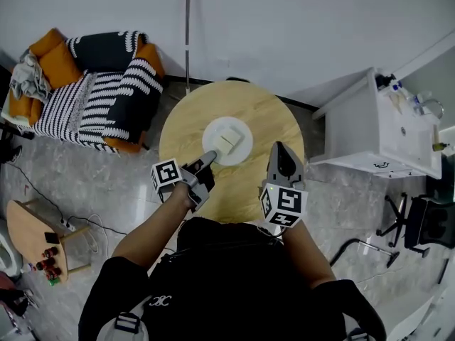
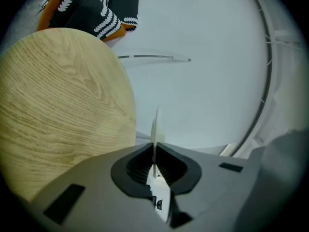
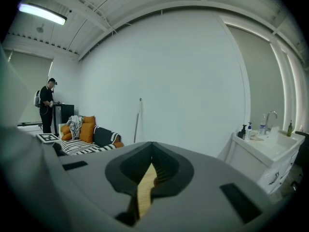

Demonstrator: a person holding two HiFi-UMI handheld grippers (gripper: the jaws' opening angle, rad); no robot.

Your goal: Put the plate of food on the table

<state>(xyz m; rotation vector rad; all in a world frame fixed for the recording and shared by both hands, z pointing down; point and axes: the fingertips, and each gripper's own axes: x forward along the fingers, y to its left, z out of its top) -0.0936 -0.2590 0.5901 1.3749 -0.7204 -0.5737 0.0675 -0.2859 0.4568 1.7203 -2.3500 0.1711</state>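
Head view: a striped sofa [image 1: 92,91] is standing at the upper left, and a small low table [image 1: 28,233] is sitting at the lower left edge. Just left of centre, the left gripper [image 1: 211,154] is reaching over the round wooden counter [image 1: 274,116]. Its fingers are pinching the lower left rim of the white plate [image 1: 246,129]. The plate is sitting over the middle of the counter and is carrying a pale square piece of food [image 1: 227,142]. Whether the plate is resting on the wood or hanging just above it cannot be told.

In the left gripper view, the fingers [image 2: 133,170] are pressing on the plate's thin white edge [image 2: 155,127]. The edge is running straight out between them, with the counter [image 2: 63,95] filling the left half.

Right of the plate and apart from it, the right gripper [image 1: 279,149] is hovering over the counter's right part. In the right gripper view its fingers [image 3: 171,166] are pressing together on nothing, with only a sliver of wood [image 3: 144,190] showing behind them. A white sink cabinet [image 1: 377,133] is standing at the far right.
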